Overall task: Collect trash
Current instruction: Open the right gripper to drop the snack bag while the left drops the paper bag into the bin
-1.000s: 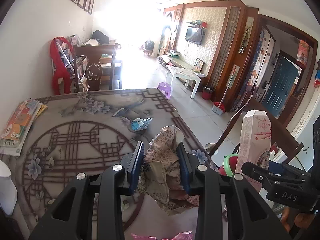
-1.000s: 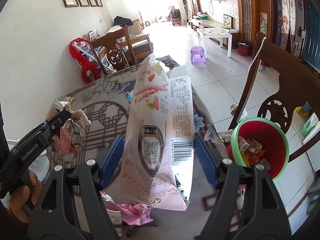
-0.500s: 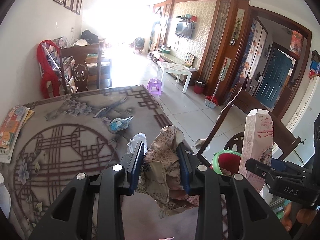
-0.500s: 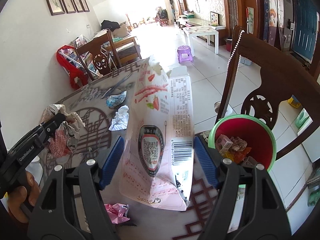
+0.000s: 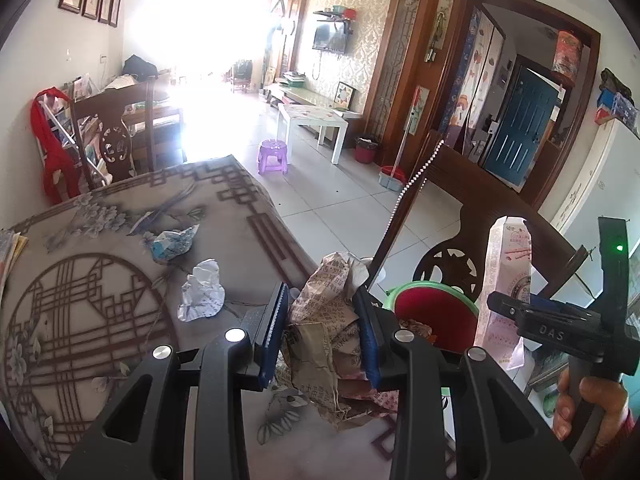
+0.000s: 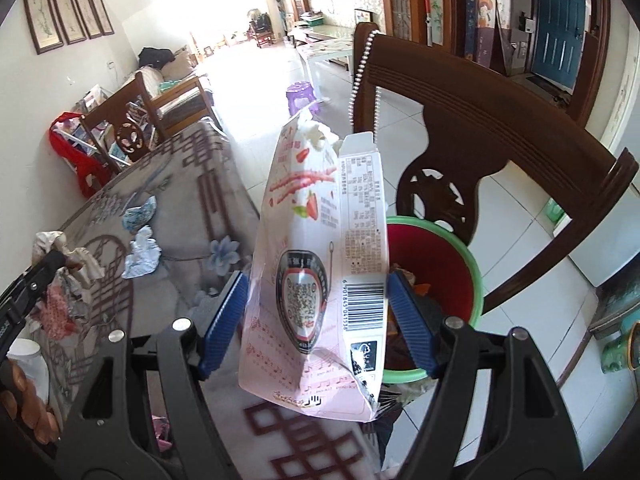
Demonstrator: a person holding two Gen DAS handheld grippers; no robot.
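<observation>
Two loads are in hand. The left tongs are clamped on a crumpled brown paper wad; the right tongs pinch a flattened pink snack carton, glossy card with a torn top. Since a second ago both have travelled from over the tabletop toward its edge, and the red, green-rimmed bin now sits at 3 o'clock of the carton, close. Release looks imminent. Two creased wrappers, one white, one blue, remain at 10 o'clock.
</observation>
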